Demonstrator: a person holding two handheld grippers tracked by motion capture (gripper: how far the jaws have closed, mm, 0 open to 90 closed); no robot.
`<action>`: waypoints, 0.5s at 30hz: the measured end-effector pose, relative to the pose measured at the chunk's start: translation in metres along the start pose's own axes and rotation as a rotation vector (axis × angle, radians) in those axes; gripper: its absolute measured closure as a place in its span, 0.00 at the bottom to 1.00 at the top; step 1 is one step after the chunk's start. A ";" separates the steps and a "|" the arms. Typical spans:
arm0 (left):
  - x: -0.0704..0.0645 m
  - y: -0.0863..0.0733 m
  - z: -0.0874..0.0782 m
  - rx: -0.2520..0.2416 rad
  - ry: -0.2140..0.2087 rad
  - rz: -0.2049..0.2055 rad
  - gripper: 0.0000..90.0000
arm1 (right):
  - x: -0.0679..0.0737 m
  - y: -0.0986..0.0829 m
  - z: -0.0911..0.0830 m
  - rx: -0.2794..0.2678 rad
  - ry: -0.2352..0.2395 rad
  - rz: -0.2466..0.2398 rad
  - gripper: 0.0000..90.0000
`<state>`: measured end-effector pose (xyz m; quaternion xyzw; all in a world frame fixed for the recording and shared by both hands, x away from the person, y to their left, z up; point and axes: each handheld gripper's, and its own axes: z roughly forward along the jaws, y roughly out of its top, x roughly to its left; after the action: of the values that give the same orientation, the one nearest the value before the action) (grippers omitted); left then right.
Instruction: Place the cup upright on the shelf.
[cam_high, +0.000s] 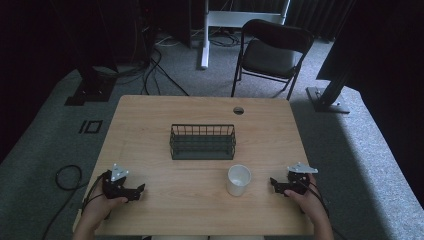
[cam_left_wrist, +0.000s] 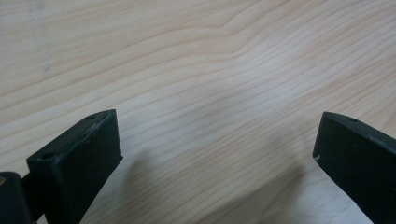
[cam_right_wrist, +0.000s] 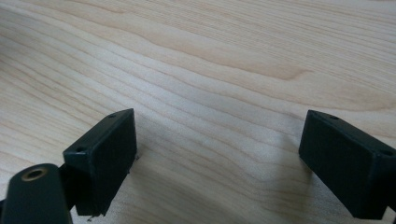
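On the left, our left gripper (cam_high: 136, 192) rests low on the table (cam_high: 150, 150), fingers (cam_left_wrist: 79, 158) spread wide with nothing between them, just bare wood grain in the left gripper view. No contact with anything.

Moving toward the middle, the dark wire basket (cam_high: 202, 141) sits square on the table, long side facing us, and it looks empty from up here. Thin wire walls, open top. It seems stiff and light, and a nudge could slide it.

Just in front of the basket and a little to the right stands the white cup (cam_high: 238, 180), upright, mouth open to the ceiling, apart from the basket and closest to our right side. We read it as paper or thin plastic, though we can't tell for sure. If so, it's light, easy to tip, and the wall will cave under a hard squeeze. A glazed cup would be heavier and slicker. Either way we'd take it across the body, a little below the rim, one finger on each side, with a gentle close. Pinching the rim alone risks crumpling or tilting it.

Over on the right, our right gripper (cam_high: 273, 186) points inward toward the cup, near it but not touching. Fingers (cam_right_wrist: 105, 158) are parted wide here too, holding nothing, only table showing between them in the right gripper view.
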<state>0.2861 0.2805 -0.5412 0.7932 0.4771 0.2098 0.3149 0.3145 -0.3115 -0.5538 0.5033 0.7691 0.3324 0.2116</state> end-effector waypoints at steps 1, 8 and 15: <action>-0.002 0.001 0.000 -0.004 -0.003 0.002 0.01 | 0.000 0.000 0.000 0.000 0.000 0.000 0.12; -0.011 0.008 0.004 -0.007 -0.030 0.031 0.02 | 0.000 0.000 0.000 0.000 0.000 0.000 0.12; -0.023 0.014 0.009 -0.003 -0.059 0.059 0.01 | 0.000 0.000 0.000 0.000 0.000 0.000 0.12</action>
<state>0.2898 0.2527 -0.5387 0.8122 0.4438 0.1963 0.3239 0.3145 -0.3115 -0.5538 0.5032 0.7691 0.3324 0.2115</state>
